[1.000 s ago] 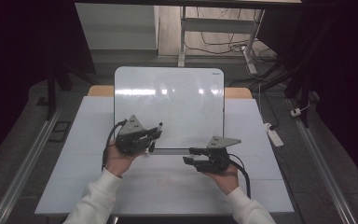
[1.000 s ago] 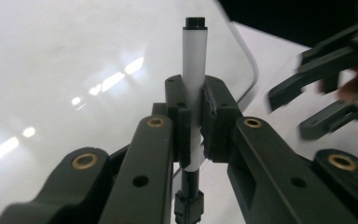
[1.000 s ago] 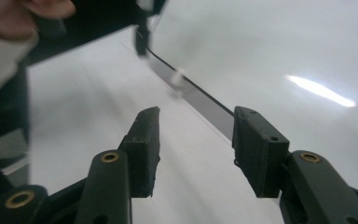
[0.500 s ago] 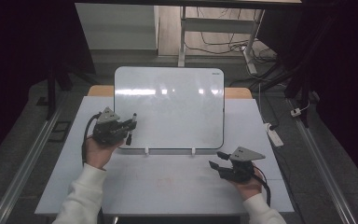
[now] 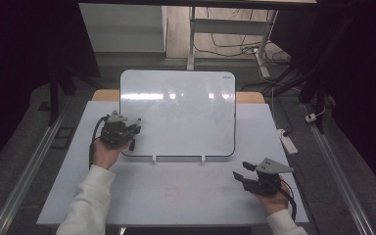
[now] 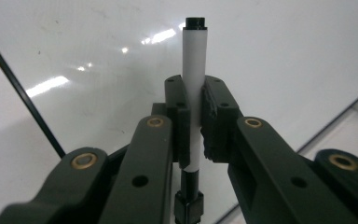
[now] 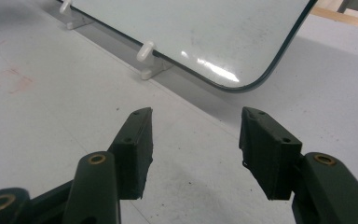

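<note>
Left gripper holding a marker before the whiteboard; right gripper idle.

The 2 jaws of the left gripper are pressed onto the white barrel of the marker, which stands upright between them: its black tip end rises above the jaw tops, and its dark lower end hangs below them. The board's glossy face lies just beyond the tip; contact cannot be confirmed from these views. The 2 jaws of the right gripper stand spread with nothing between them, above the bare table; the board's lower edge and 1 of its white support clips lie ahead of them. Judged step: bringing the marker to the board for writing. The next move calls for a light, steady advance of the tip onto the surface, with the pinch kept firm so the barrel does not slide.
</note>
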### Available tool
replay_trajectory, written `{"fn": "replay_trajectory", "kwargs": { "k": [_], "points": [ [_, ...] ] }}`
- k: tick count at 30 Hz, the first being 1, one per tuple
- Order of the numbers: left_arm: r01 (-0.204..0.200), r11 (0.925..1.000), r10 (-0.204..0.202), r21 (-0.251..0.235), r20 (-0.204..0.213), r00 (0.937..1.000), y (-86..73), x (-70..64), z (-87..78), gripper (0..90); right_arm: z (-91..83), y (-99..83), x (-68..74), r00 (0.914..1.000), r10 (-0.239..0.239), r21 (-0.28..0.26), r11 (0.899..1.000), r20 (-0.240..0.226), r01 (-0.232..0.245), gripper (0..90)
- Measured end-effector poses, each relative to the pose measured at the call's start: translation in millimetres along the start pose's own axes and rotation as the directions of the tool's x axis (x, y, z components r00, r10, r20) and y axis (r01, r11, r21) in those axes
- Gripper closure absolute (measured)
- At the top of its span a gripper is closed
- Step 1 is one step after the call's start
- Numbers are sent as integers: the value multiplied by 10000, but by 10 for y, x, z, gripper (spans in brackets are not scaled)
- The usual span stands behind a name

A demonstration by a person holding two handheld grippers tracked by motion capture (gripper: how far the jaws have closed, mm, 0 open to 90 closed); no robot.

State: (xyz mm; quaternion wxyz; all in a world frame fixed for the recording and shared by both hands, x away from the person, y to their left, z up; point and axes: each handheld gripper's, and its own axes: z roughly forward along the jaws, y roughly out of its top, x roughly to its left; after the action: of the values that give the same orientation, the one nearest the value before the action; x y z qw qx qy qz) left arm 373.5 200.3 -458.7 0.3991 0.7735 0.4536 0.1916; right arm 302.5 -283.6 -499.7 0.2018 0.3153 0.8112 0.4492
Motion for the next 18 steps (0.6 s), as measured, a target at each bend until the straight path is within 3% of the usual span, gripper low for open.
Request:
{"fn": "replay_trajectory", "kwargs": {
  "k": [7, 18],
  "points": [
    [79, 9999, -80, -85, -176, 9998, -25, 89, 52, 799, 52, 6, 16, 9989, -455, 238, 9987, 64, 453, 443],
    [-97, 9995, 87, -291, -351, 9993, -35, 117, 103, 788, 104, -12, -9, 9981, -617, 441, 9971, -74, 620, 441]
  ]
}}
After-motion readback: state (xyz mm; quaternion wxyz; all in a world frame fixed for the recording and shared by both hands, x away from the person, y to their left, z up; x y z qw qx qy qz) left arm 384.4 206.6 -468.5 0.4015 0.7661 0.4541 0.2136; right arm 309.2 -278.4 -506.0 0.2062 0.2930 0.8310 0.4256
